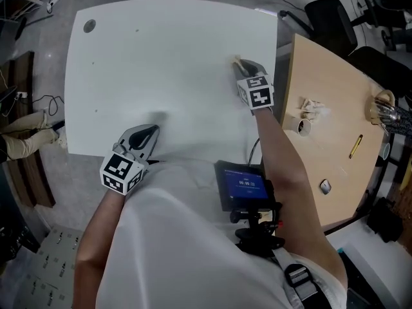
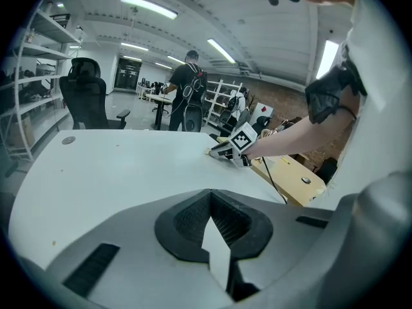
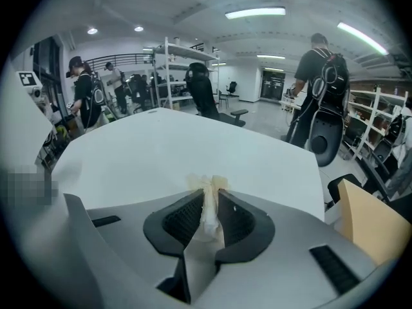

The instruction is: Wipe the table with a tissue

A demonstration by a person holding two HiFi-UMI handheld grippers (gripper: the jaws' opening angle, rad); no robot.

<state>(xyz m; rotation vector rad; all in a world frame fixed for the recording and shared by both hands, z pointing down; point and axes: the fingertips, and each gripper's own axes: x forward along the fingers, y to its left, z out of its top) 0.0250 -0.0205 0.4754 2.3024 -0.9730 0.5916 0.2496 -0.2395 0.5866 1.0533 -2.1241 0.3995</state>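
My right gripper [image 1: 239,62] is shut on a crumpled beige tissue [image 1: 236,60] and presses it onto the white table [image 1: 161,63] near its far right edge. In the right gripper view the tissue [image 3: 207,184] sticks out between the two pads and past their tips. My left gripper [image 1: 153,131] rests at the table's near edge, left of centre, its jaws together with nothing between them. In the left gripper view my left gripper [image 2: 210,201] points across the table toward my right gripper [image 2: 220,151] with the tissue [image 2: 213,151].
A wooden table [image 1: 335,95] adjoins on the right, carrying crumpled tissues [image 1: 312,108], a tape roll [image 1: 302,126] and a yellow pen [image 1: 355,145]. Office chairs [image 1: 328,15] stand beyond it. A cable hole [image 1: 89,26] marks the white table's far left corner. A person [image 3: 322,95] stands behind the table.
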